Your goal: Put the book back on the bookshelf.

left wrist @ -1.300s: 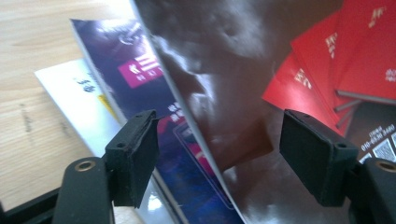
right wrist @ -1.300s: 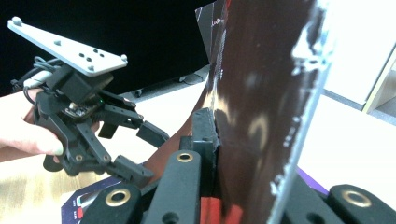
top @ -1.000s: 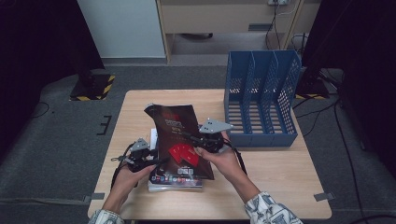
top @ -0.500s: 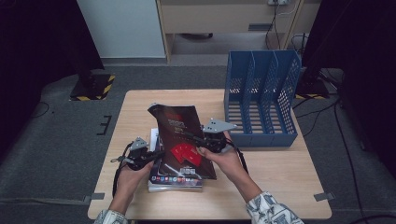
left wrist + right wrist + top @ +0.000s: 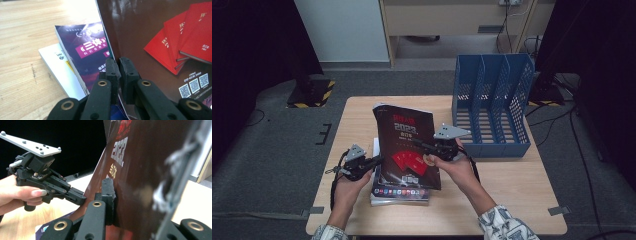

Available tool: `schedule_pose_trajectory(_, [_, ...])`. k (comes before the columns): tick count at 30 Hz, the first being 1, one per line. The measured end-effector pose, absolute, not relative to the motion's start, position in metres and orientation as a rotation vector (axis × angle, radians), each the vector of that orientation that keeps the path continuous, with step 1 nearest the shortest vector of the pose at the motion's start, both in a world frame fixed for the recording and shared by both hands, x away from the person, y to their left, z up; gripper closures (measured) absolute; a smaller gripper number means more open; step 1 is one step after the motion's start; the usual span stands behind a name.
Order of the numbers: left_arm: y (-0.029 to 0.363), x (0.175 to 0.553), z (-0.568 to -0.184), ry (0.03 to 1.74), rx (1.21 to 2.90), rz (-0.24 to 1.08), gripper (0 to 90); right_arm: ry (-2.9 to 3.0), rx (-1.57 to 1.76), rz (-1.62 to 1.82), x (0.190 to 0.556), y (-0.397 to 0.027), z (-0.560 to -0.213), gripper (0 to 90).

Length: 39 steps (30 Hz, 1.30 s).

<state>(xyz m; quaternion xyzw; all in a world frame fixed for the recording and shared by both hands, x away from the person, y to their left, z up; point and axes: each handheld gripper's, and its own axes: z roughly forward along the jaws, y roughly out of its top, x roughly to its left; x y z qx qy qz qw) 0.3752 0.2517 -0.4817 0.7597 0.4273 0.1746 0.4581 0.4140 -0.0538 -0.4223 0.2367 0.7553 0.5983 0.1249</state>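
Dark magazine (image 5: 408, 145) lifted clear of the counter's (image 5: 512, 185) stack (image 5: 399, 192), left tool (image 5: 377, 161) and right tool (image 5: 418, 145) both pinching its edges; still to be filed in blue rack (image 5: 492, 107).

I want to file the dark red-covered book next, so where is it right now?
In the high view the dark book stands tilted at the table's middle, clamped between the left gripper and right gripper, above the book stack, left of the blue rack.

Bright, even overhead light on the table (image 5: 512, 200), dark surroundings; glare at twelve o'clock, blurred close foreground.
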Motion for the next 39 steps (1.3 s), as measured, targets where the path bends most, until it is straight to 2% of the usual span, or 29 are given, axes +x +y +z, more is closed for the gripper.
schedule_pose_trajectory(9, [0.25,0.373,-0.478,1.033,1.868,0.467,85.7,2.188,0.674,1.763,0.414,-0.056,-0.413,81.9])
schedule_pose_trajectory(39, [0.25,0.37,-0.472,1.007,1.838,0.511,86.2,2.156,0.718,1.847,0.426,-0.064,-0.39,70.3])
